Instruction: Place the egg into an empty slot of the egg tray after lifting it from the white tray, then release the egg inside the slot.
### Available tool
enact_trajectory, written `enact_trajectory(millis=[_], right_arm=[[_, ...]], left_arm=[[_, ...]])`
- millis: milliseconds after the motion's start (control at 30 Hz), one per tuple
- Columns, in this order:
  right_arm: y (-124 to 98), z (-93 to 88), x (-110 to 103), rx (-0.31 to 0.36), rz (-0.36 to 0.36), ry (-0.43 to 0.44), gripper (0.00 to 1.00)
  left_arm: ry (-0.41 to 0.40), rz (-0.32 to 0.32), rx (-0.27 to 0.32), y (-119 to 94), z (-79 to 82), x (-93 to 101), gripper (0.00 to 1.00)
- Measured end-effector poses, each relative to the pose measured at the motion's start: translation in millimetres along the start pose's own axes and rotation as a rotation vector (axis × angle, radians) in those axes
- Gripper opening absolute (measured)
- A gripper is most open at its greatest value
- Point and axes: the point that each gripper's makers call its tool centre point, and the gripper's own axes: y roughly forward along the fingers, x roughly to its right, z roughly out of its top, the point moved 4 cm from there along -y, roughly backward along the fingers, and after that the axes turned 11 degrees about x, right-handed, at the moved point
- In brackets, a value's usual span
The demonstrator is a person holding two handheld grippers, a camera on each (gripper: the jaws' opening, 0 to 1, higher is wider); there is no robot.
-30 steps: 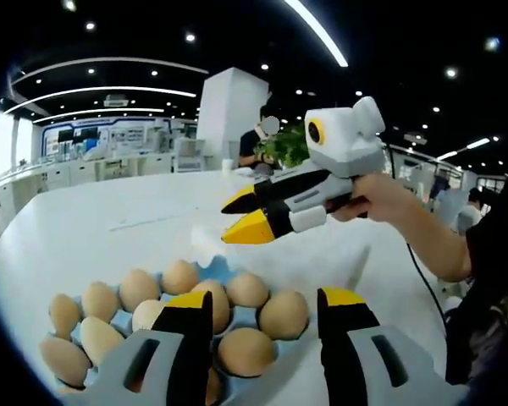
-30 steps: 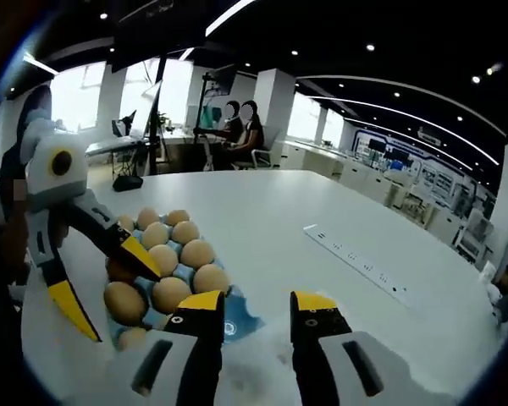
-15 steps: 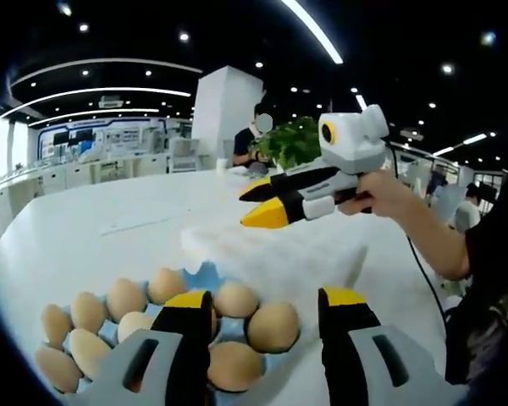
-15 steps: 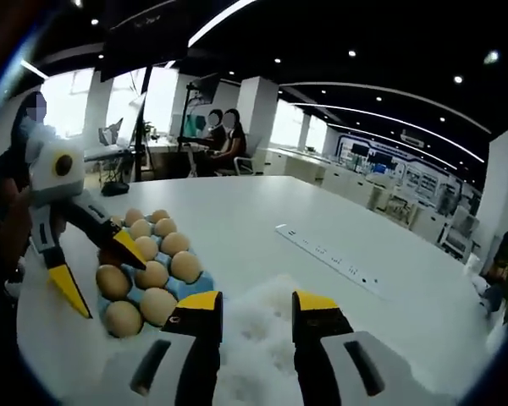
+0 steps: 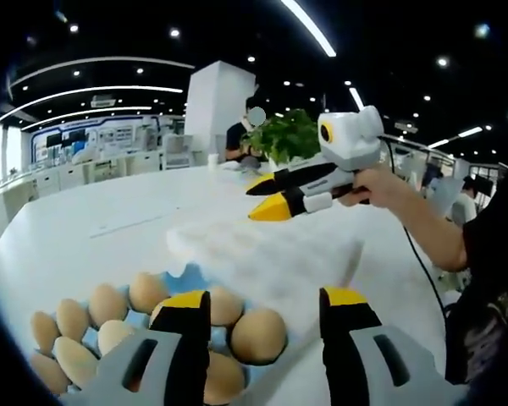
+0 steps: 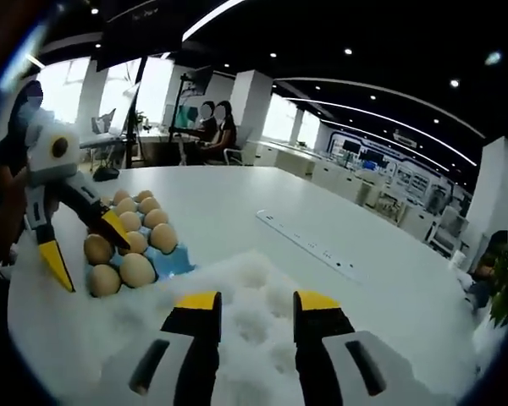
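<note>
Both views have drifted from egg tray [image 6: 157, 258] toward white tray [image 6: 245, 313].

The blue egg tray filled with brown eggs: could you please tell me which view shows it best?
The right gripper view: the whole blue egg tray lies in sight, with the left hand-held gripper over its near eggs. The left gripper view cuts it off at the bottom edge, behind that gripper's jaws.

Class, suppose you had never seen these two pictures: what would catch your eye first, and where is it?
Probably the blue egg tray packed with brown eggs, low in the left gripper view and at the left of the right gripper view. Next, the right gripper, jaws apart, held above the bumpy white tray, while the left gripper hangs open over the eggs.
</note>
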Motion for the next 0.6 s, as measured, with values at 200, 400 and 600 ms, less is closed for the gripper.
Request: enact_trajectory(millis=[200,400,600], right_arm=[[-18.0,-7.3,7.2,-0.003,-0.026,0.009,0.35],[-27.5,-15.4,21.5,-0.009,-0.050,0.017,0.35],[-37.6,-24.5,31.9,-0.023,-0.075,0.019,0.35]], left_arm=[[0.001,-0.005,-0.006,5.0,1.4,2.3,0.53],[0.008,-0.008,-0.017,7.4,1.2,4.7,0.53],[0.013,-0.006,-0.021,10.0,2.1,4.9,0.53]])
